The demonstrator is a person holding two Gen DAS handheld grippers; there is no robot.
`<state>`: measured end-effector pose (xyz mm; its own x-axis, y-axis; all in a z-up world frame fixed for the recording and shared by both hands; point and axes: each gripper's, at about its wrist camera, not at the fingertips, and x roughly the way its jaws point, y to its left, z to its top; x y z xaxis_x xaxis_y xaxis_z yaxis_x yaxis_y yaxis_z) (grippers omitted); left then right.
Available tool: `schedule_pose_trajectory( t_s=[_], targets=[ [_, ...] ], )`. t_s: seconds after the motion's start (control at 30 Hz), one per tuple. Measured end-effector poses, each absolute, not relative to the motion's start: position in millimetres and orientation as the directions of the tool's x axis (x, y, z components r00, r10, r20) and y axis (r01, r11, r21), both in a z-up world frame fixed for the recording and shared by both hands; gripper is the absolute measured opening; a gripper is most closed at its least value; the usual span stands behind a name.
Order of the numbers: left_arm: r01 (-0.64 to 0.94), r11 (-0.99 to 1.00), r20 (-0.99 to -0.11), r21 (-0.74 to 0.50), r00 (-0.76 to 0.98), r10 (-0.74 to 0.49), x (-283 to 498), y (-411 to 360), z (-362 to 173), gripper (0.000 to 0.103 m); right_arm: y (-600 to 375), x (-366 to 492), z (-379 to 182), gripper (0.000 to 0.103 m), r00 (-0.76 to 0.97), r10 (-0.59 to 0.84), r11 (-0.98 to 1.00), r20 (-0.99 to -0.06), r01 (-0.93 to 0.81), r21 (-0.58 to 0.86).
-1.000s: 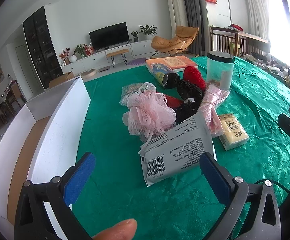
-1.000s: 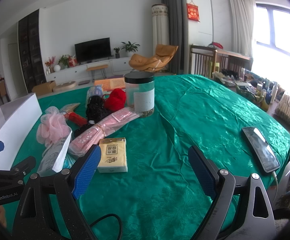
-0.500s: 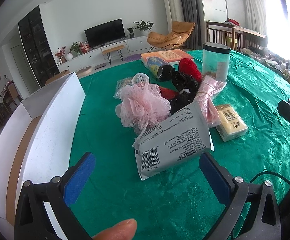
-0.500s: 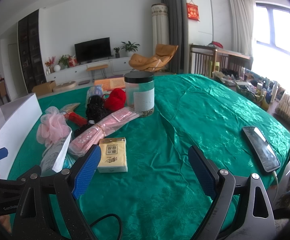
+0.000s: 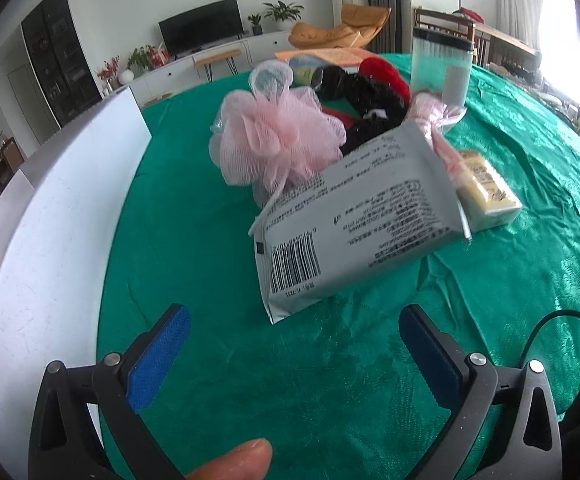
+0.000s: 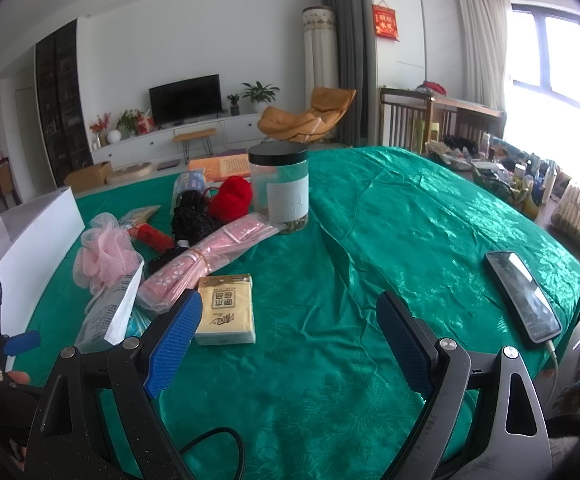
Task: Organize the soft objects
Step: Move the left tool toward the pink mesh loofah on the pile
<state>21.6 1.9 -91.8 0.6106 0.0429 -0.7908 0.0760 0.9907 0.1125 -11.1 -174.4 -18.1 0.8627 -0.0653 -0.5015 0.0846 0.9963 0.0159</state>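
Green cloth [image 6: 390, 240] covers my table, with the white box [image 5: 50, 220] along its left edge. My left gripper [image 5: 294, 344] hovers low, jaws spread wide, aimed at the grey packet [image 5: 354, 216] leaning on the pink mesh puff [image 5: 278, 140]. My right gripper [image 6: 286, 336] hangs released beside the yellow tissue pack [image 6: 228, 308].

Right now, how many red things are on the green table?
2 that I can see: a red yarn ball beside the clear jar, and a red packet lying between the pink bath pouf and the black lace. More may hide underneath.
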Motion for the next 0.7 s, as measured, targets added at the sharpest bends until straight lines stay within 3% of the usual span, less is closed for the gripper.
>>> schedule_pose_trajectory(
  t_s=[0.13, 0.37, 0.7],
  targets=[
    [0.070, 0.991, -0.814, 0.113, 0.579, 0.052, 30.5, 5.0, -104.3, 0.103, -174.5, -9.8, -18.1, 0.091, 0.859, -0.059, 0.997, -0.509, 0.081, 0.021],
    [0.052, 0.998, -0.835, -0.021, 0.548, -0.046, 45.3, 24.9, -109.9, 0.103, -175.2, -9.2, -21.8, 0.091, 0.854, -0.031, 0.996, -0.520, 0.070, 0.057],
    [0.063, 0.998, -0.813, -0.019, 0.580, -0.052, 78.0, 40.6, -111.3, 0.103, -180.9, -4.4, -23.6, 0.091, 0.845, -0.008, 0.993, -0.534, 0.071, 0.099]
  ],
)
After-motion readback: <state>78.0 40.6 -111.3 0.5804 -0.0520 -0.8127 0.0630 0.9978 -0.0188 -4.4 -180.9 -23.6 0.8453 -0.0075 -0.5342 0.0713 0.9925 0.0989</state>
